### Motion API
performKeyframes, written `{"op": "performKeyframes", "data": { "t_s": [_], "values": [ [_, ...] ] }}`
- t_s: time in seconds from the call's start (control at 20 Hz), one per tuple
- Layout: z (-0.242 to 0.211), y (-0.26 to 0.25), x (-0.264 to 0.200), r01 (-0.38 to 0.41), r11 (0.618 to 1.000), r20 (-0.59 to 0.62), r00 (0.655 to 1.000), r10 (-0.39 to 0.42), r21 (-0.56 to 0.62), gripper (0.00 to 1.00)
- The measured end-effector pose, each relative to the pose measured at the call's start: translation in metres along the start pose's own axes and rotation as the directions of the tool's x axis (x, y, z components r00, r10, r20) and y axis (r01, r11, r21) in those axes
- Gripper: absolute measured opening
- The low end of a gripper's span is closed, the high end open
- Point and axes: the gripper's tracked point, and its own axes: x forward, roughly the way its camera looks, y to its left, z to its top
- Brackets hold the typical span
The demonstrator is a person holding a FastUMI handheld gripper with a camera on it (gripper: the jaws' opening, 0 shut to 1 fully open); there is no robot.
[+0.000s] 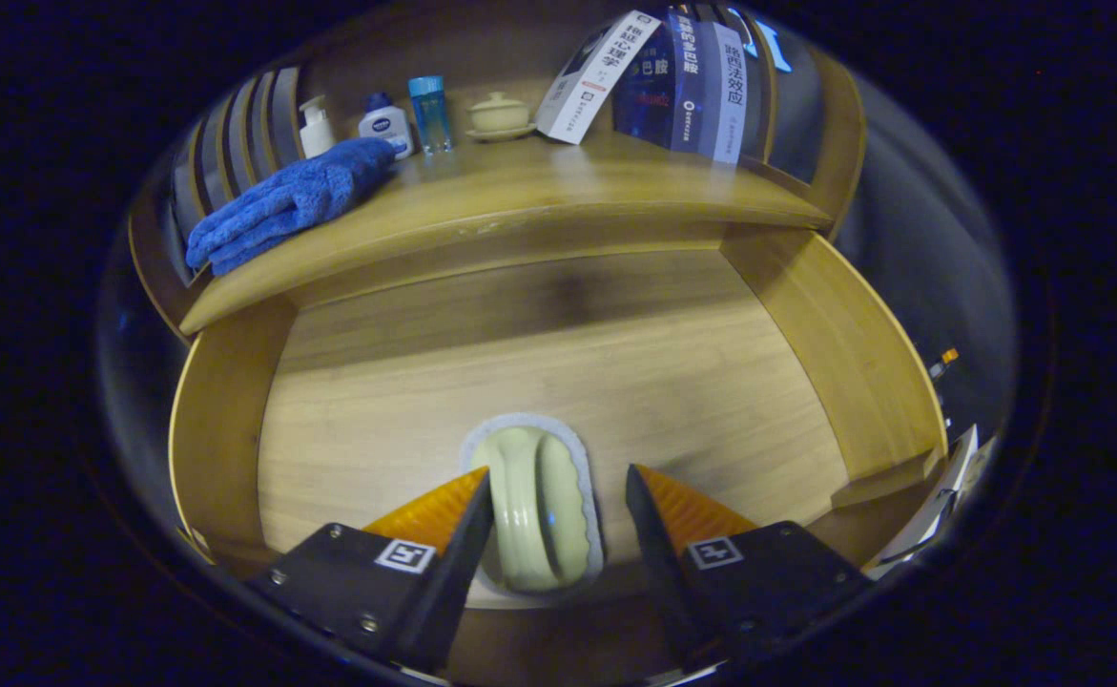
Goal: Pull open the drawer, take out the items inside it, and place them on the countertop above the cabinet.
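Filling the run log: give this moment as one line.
drawer: open | scrub brush: lying in drawer, between fingers | gripper: open, not pressing | blue towel: on countertop

Towel (pixel 286 202), bottles, books on countertop (pixel 558 196)

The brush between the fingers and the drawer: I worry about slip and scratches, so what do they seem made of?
The brush handle looks like glossy moulded plastic, pale green with highlights, on a whitish, possibly spongy base. The drawer looks like smooth wood or veneer, showing grain. The open gripper straddles the brush.
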Motion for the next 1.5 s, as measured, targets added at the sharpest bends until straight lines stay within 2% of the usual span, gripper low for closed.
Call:
{"op": "performKeyframes", "data": {
  "t_s": [0.1, 0.2, 0.3, 0.4, 0.5, 0.6, 0.65, 0.8, 1.05, 1.3, 1.5],
  "values": [
    [0.001, 0.002, 0.001, -0.011, 1.000, 0.015, 1.000, 0.011, 0.008, 0.61],
    [0.002, 0.002, 0.002, -0.002, 1.000, 0.020, 1.000, 0.002, 0.004, 0.56],
    [0.010, 0.004, -0.004, 0.020, 0.999, 0.058, 0.998, -0.022, 0.028, 0.56],
    [0.009, 0.007, 0.003, 0.064, 0.998, 0.074, 0.995, -0.066, 0.030, 0.30],
    [0.009, 0.009, 0.002, 0.101, 0.995, 0.066, 0.993, -0.102, 0.017, 0.30],
    [0.010, 0.016, -0.003, 0.104, 0.995, 0.069, 0.992, -0.103, -0.009, 0.30],
    [0.015, 0.024, -0.001, 0.082, 0.997, 0.076, 0.994, -0.081, -0.010, 0.12],
    [0.026, 0.036, -0.011, 0.074, 0.997, 0.110, 0.991, -0.071, -0.026, 0.12],
    [0.059, 0.036, -0.055, 0.105, 0.992, 0.196, 0.976, -0.091, -0.065, 0.12],
    [0.108, 0.031, -0.093, 0.112, 0.991, 0.311, 0.947, -0.084, -0.071, 0.12],
    [0.143, 0.035, -0.098, 0.088, 0.993, 0.384, 0.922, -0.051, -0.078, 0.12]
  ]
}}
